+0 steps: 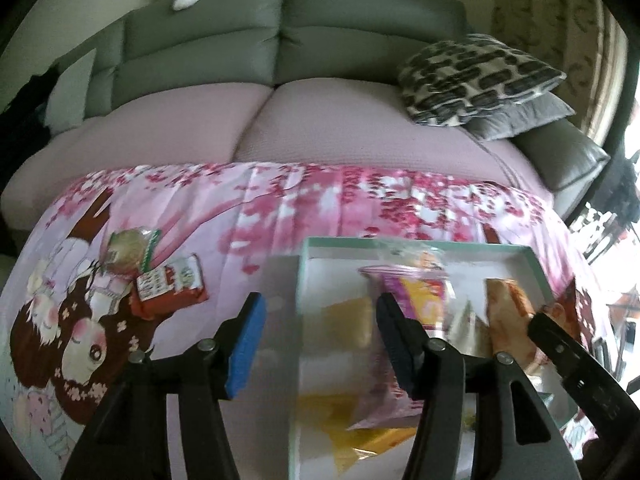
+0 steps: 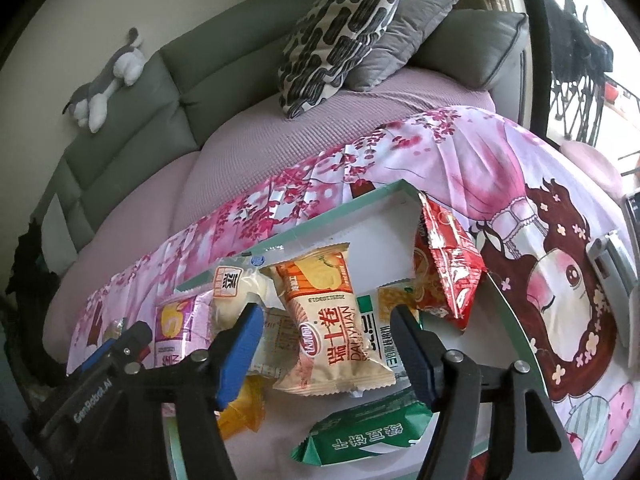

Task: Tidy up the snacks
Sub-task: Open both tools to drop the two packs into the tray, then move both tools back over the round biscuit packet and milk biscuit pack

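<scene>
The snack pack between the fingers of the right gripper (image 2: 326,350) is orange and cream, printed with red Chinese characters, the word "DALIYUAN" and a row of small digits; a picture of rolled cake sits at its top. This swiss roll pack (image 2: 330,320) lies in the tray (image 2: 384,196), and the blue pads stand apart from it on both sides, so the fingers are open and grip nothing. Below the right finger lies a green pack (image 2: 360,438) with white Chinese characters, seen upside down. Beyond the right finger a red pack (image 2: 444,268) leans over the tray's wall. Beyond the left finger are a clear pack of pale cake (image 2: 238,292) with an orange label and a pink and purple pack (image 2: 180,328) marked with a big yellow figure. The other tool at lower left bears the word "GenRobot.AI".

The left gripper (image 1: 320,344) is open too, with nothing pressed between its pads; the tray's near left wall (image 1: 298,320) runs up between its fingers. Left of its left finger, outside the tray, a red snack pack (image 1: 172,286) and a green-edged biscuit pack (image 1: 130,250) lie on the cloth; their print is too blurred to read.

The tray stands on a pink cloth (image 1: 280,208) printed with blossoms and a cartoon girl. Behind is a grey sofa (image 1: 288,40) with a pink seat cover, a black-and-white patterned cushion (image 2: 340,36), a grey cushion (image 2: 404,36), and a grey and white plush toy (image 2: 108,84) on its back.
</scene>
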Available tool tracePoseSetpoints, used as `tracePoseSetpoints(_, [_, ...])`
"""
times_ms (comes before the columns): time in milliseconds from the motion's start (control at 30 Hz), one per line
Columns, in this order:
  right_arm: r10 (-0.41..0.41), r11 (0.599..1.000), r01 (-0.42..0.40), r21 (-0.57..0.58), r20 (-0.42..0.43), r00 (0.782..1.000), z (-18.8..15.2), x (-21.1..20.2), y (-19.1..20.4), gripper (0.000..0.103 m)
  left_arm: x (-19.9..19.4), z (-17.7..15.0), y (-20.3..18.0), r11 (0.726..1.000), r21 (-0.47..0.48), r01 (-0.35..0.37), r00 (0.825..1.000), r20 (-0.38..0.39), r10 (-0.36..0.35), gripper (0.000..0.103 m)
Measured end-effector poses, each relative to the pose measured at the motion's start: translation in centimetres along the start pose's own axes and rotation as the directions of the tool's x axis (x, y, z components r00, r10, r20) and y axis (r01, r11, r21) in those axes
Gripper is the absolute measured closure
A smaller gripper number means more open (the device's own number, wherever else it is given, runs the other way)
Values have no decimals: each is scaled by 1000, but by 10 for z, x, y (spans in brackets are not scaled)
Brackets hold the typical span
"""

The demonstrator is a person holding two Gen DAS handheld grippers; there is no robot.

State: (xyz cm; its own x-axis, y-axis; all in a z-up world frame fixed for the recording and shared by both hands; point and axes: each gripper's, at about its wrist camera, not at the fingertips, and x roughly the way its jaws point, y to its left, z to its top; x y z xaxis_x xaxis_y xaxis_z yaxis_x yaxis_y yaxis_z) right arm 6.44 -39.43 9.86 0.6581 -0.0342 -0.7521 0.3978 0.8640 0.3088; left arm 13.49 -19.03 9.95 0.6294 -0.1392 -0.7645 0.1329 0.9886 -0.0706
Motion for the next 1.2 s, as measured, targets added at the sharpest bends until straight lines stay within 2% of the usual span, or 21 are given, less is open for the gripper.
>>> tracePoseSetpoints(33, [-4, 1000, 4, -9, -5, 1000, 0, 1, 1, 28, 1, 0, 3, 1000, -12, -9, 1000, -5, 9, 43])
tracePoseSetpoints(67, [-9, 1000, 9, -17, -7, 1000, 0, 2, 2, 23, 3, 0, 6, 1000, -24, -20, 1000, -10, 20, 33])
tracePoseSetpoints(133, [-22, 999, 22, -32, -6, 1000, -1, 3, 4, 20, 4, -1, 11, 998, -41, -43, 999, -6, 42, 17])
tracePoseSetpoints(233, [-31, 999, 31, -43, 0, 1000, 0, 2, 4, 12, 3, -1, 15, 996, -48, -71, 997, 7, 72, 16])
tracePoseSetpoints(300, [-33, 998, 33, -49, 2, 999, 0, 2, 5, 1, 4, -1, 17, 995, -47, -88, 996, 10, 89, 15])
tracePoseSetpoints(400, [-40, 997, 41, -66, 9, 999, 0, 2, 6, 0, 4, -1, 20, 992, -60, -112, 993, 25, 114, 6])
tracePoseSetpoints(567, [-48, 995, 50, -88, 23, 999, -1, 2, 11, 0, 4, 0, 24, 989, -67, -131, 990, 37, 134, 5])
tracePoseSetpoints(900, [-40, 994, 45, -96, 49, 998, 1, -4, 16, 0, -2, 3, 28, 990, -72, -119, 991, 52, 123, 5])
tracePoseSetpoints(1200, [-24, 992, 30, -122, 52, 998, 0, -6, 32, 0, -12, 7, 47, 984, -71, -161, 984, 65, 165, 5])
